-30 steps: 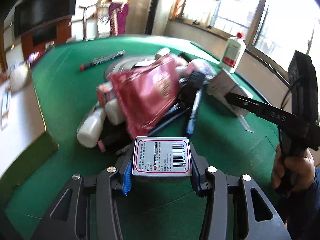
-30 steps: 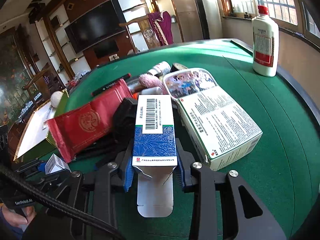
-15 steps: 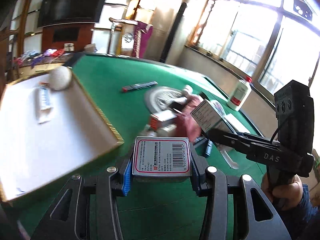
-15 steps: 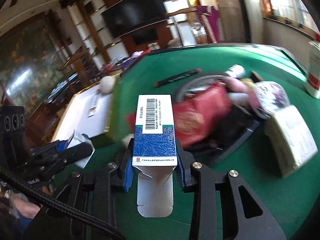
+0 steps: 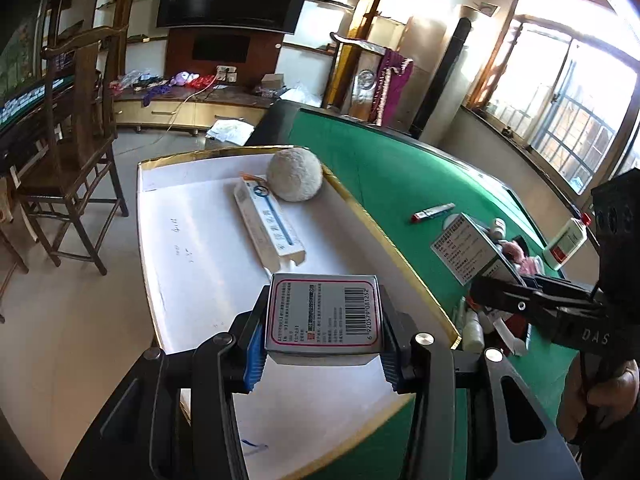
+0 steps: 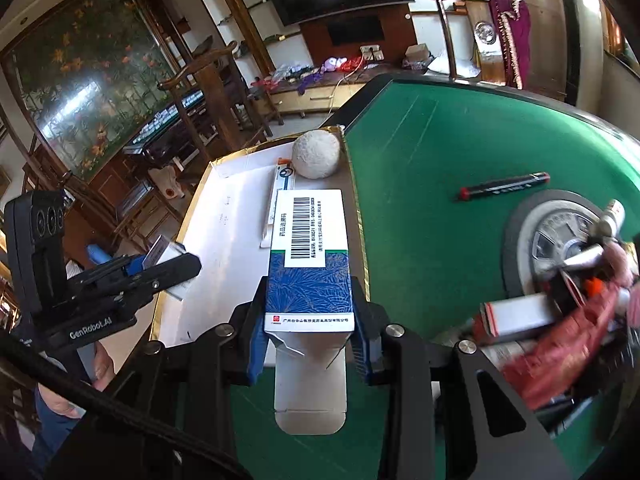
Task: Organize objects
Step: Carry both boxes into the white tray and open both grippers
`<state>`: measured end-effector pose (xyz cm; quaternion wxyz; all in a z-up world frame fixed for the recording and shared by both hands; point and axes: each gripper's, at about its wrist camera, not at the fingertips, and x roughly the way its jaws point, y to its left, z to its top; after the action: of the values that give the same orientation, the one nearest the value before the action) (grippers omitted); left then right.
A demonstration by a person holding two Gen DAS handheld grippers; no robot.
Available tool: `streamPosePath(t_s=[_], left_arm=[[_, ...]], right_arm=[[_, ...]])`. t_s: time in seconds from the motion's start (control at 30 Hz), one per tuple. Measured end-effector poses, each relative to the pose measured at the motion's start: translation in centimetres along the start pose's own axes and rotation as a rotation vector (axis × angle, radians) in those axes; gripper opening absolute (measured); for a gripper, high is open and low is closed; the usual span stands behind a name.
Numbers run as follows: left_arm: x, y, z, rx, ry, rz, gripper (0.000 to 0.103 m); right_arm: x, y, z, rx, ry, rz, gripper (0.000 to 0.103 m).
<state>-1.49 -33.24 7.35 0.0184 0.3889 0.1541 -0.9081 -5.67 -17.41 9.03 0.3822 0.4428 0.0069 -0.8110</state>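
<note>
Left tool (image 5: 322, 344) clamping a red-bordered box (image 5: 323, 316), right tool (image 6: 308, 332) a blue box (image 6: 310, 264), both above the tray's gold edge (image 5: 384, 236).

The right gripper (image 6: 308, 344) clamps a blue-and-white medicine box (image 6: 310, 264), its open end flap hanging toward the camera, over the near right edge of the white tray (image 6: 216, 248). Inside the tray's far corner lie a pale ball (image 6: 317, 153) and a long white box (image 6: 280, 196). Left of the tray, the left gripper (image 6: 160, 264) holds a small box. Right of the tray, on green felt (image 6: 432, 152), lies a black pen (image 6: 504, 186), with a blurred pile of objects (image 6: 560, 300) farther right.
</note>
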Motion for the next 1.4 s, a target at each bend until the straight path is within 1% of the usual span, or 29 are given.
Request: streamPosePath(t_s=[0.03,0.1,0.17,0.2,0.23,0.33,0.37,0.43,0.47,0.57,0.63,0.73,0.87,1.03,1.17,1.4], left_arm=[[0.7,0.5,0.5,0.005,0.017,0.014,0.041],[1.9,1.9,1.2,-0.005,0.025,0.035,0.041],[4.0,3.3,2.2,-0.018,0.070,0.060,0.041],[4.8,3.8,2.5,-0.026,0.082,0.062,0.041],[5.4,4.5,2.7,-0.038,0.094,0.080,0.041],[7.3,5.6,3.5,-0.022,0.125,0.121,0.041],[7.6,6.1,3.9,-0.025,0.129,0.143,0.041],[8.4,7.2,4.6,-0.035,0.152,0.148,0.041],[8.8,7.9,5.0,-0.049,0.156,0.163,0.041],[9.4,8.8,5.8,-0.035,0.161,0.201,0.041],[10.1,9.5,6.4,-0.052,0.179,0.227,0.041],[11.2,10.3,6.9,-0.070,0.217,0.231,0.042],[12.4,10.8,7.6,-0.078,0.246,0.241,0.042],[12.7,10.9,8.4,-0.063,0.250,0.251,0.042],[12.5,10.4,8.9,-0.056,0.246,0.235,0.042],[12.5,10.8,8.9,-0.051,0.254,0.225,0.042]], right_arm=[[1.1,0.2,0.7,0.006,0.014,0.003,0.032],[2.7,0.7,1.5,0.014,0.031,-0.005,0.032],[4.2,0.8,2.2,0.012,0.046,-0.022,0.032],[5.4,0.9,2.6,0.011,0.058,-0.036,0.032],[5.9,0.9,2.9,0.012,0.069,-0.042,0.032],[8.3,1.1,3.7,0.021,0.103,-0.054,0.032],[8.5,1.2,3.8,0.018,0.108,-0.057,0.032],[9.6,1.6,3.9,0.013,0.122,-0.059,0.033],[10.0,2.1,4.0,0.014,0.124,-0.057,0.033],[11.1,3.1,4.2,0.001,0.134,-0.049,0.033],[11.7,3.9,4.2,-0.007,0.143,-0.039,0.033],[12.8,5.3,4.1,-0.027,0.159,-0.032,0.033],[14.1,6.9,3.8,-0.052,0.176,-0.026,0.033],[15.3,7.4,4.1,-0.056,0.182,-0.028,0.033],[16.3,7.8,4.3,-0.068,0.180,-0.039,0.033],[17.3,8.7,4.7,-0.079,0.180,-0.041,0.033]])
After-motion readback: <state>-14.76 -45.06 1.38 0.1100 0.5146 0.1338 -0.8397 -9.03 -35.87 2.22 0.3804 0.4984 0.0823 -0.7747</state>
